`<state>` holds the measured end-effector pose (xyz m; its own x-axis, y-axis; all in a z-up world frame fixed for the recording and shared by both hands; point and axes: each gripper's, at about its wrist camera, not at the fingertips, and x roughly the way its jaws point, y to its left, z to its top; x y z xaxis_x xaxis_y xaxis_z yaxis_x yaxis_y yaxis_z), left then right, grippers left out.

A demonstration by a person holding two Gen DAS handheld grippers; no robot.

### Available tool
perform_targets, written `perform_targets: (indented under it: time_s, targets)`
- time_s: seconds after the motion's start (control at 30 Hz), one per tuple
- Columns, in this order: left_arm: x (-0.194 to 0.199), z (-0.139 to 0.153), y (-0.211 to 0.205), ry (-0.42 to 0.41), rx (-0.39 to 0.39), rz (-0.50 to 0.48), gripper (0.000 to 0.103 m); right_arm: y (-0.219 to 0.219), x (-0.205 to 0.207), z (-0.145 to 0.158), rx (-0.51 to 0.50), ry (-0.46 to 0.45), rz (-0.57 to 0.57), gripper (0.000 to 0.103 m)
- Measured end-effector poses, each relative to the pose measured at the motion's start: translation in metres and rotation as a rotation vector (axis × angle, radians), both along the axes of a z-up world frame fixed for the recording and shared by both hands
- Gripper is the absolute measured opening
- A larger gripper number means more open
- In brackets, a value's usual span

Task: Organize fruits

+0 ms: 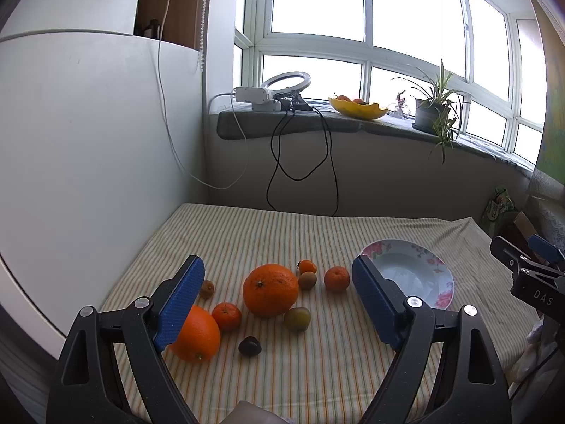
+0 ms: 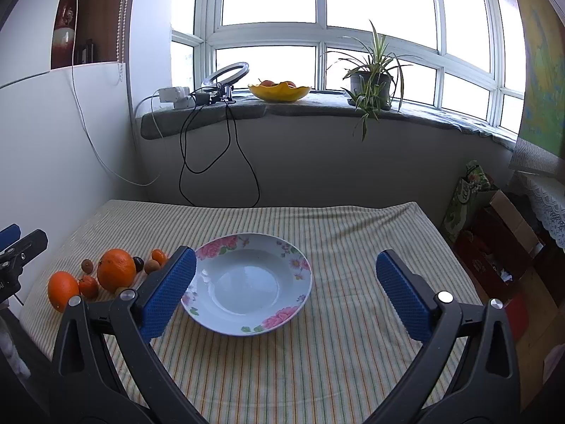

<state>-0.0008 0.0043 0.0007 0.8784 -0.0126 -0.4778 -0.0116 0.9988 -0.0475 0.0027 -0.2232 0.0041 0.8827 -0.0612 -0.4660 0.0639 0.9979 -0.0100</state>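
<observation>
Nearest to the cameras, both tools stand with their fingers spread wide and nothing between them. The left gripper (image 1: 279, 304) hangs over the fruit, angled down at it, which reads as readiness to pick. The right gripper (image 2: 286, 293) looks down over the plate (image 2: 300, 282), as if to steady it or wait by it.

Just beyond the left fingers, the fruit lies loose on the striped cloth of the worktop (image 1: 317, 381). A near orange (image 1: 197, 335) sits partly behind the left finger, with a dark plum-like fruit (image 1: 249, 346) beside it. A small mandarin (image 1: 226, 316) and a greenish kiwi-like fruit (image 1: 297, 319) lie next to those. Behind them stands the big orange (image 1: 271, 289), and past it a second mandarin (image 1: 336, 278) and a few smaller pieces. All of it is gathered to the left of the plate, apart from it, so I judge sorting has not begun. The flowered plate is empty, likely the destination.

As for writing, the letters "DAS" show on the black body of the right gripper in the left view. A green bag (image 2: 466, 190) on the floor carries print too blurred to read.

Farthest off, the windowsill holds a yellow bowl (image 2: 279, 92) of other fruit, a potted plant (image 2: 370, 81) and a ring light (image 2: 226, 74).
</observation>
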Motion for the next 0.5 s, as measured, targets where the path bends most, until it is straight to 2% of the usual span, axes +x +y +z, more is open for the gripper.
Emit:
perform_targets:
  time_s: [0.5]
  targets:
    - [-0.0008, 0.0010, 0.0006, -0.003, -0.003, -0.002, 0.086, 0.0002, 0.0001, 0.0002, 0.002, 0.001, 0.000, 0.103]
